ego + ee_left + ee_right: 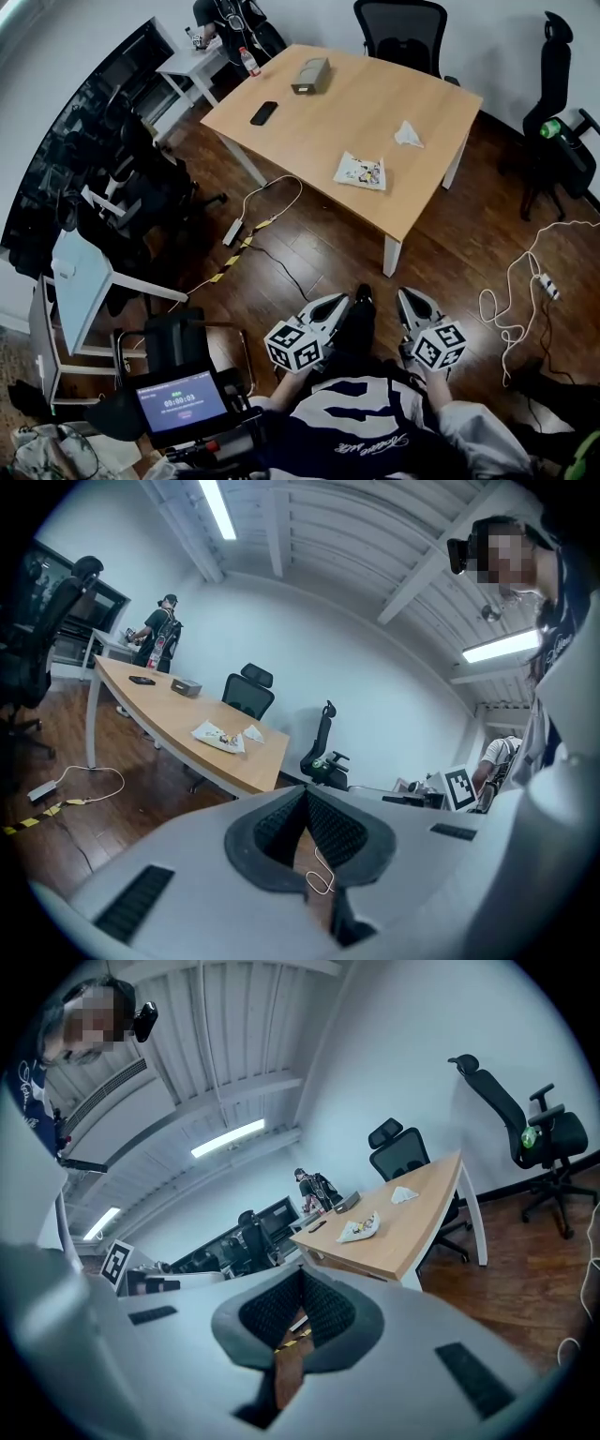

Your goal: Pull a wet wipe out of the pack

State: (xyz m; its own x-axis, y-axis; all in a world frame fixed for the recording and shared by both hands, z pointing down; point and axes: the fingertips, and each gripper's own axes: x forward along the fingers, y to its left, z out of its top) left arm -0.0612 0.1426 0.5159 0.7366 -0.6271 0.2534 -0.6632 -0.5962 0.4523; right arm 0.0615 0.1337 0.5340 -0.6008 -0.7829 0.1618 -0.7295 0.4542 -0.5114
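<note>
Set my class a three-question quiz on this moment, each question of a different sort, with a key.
1. True or false: the left gripper is touching the wipe pack.
2. Which thing lies nearest the wipe pack on the table? A) a crumpled white tissue B) a mug C) a laptop
3. Fill in: the jaws of the right gripper are ____ (open or shut).
Key: 1 false; 2 A; 3 shut.

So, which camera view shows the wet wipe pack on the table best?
The head view: it looks down on the wet wipe pack, lying flat on the table. Both gripper views show it only small, from a low side angle.
</note>
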